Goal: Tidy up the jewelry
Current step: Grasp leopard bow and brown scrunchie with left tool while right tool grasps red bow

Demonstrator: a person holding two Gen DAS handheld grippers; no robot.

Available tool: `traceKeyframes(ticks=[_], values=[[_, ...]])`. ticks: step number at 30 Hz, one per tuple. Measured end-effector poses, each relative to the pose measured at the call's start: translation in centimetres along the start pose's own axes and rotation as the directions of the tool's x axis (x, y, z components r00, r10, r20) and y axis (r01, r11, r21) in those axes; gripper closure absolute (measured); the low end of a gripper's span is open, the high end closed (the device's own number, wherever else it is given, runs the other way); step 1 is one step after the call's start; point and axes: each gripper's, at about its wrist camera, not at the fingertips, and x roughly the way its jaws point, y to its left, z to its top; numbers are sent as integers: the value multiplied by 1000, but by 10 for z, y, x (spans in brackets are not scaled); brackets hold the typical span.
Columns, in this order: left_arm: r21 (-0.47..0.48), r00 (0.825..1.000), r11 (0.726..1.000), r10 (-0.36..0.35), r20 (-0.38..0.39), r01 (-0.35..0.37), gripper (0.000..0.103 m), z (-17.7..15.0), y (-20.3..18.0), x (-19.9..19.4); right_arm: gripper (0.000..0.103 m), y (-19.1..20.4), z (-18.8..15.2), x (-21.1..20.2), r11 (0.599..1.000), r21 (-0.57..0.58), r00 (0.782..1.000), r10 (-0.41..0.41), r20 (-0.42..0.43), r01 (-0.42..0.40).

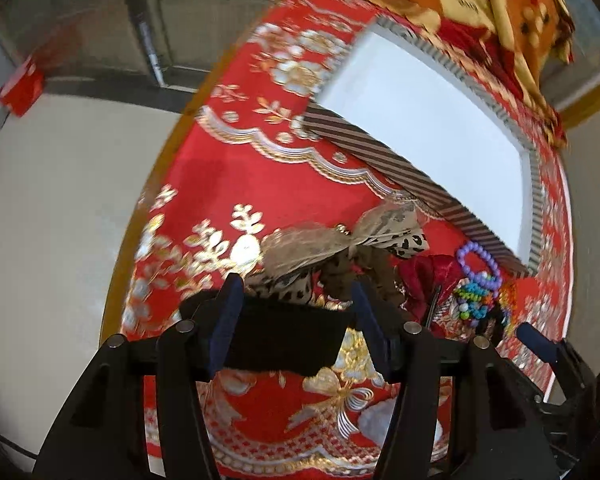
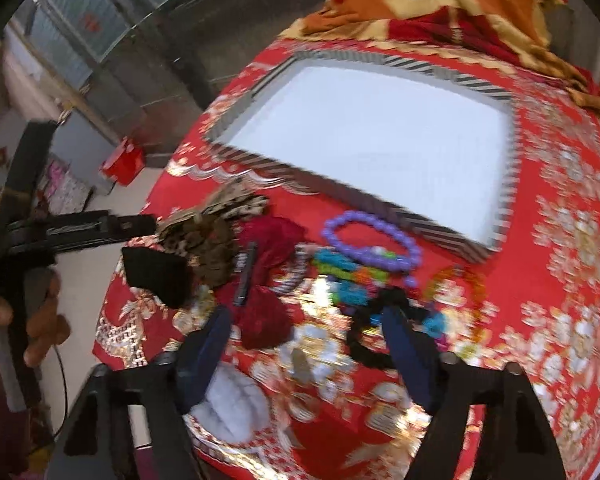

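the jewelry pile (image 2: 340,276) lies tangled on the red tablecloth (image 2: 560,240), just beside the empty striped tray (image 2: 364,196). pulling one piece may drag others along. the left gripper (image 1: 296,300) stands released around a black fabric piece (image 1: 284,336). the right gripper (image 2: 308,328) is also released, holding nothing, above the beads.
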Motion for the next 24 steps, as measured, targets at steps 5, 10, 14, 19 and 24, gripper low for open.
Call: traceKeyframes(ticks=[5, 10, 14, 19, 24], values=[[104, 999, 995, 9, -42, -4, 46, 10, -14, 22, 51, 9, 9, 29, 1000, -6, 999, 23, -42, -23], [206, 997, 979, 29, -71, -13, 46, 15, -25, 39, 53, 11, 13, 34, 1000, -4, 998, 27, -56, -28], [248, 996, 969, 34, -77, -14, 46, 18, -33, 51, 53, 6, 19, 38, 1000, 17, 998, 26, -62, -25], [248, 998, 969, 0, -64, 15, 71, 20, -37, 57, 53, 10, 22, 47, 999, 12, 996, 33, -77, -32], [212, 1000, 977, -11, -13, 14, 86, 22, -30, 49, 62, 20, 24, 62, 999, -10, 993, 47, -104, -48]])
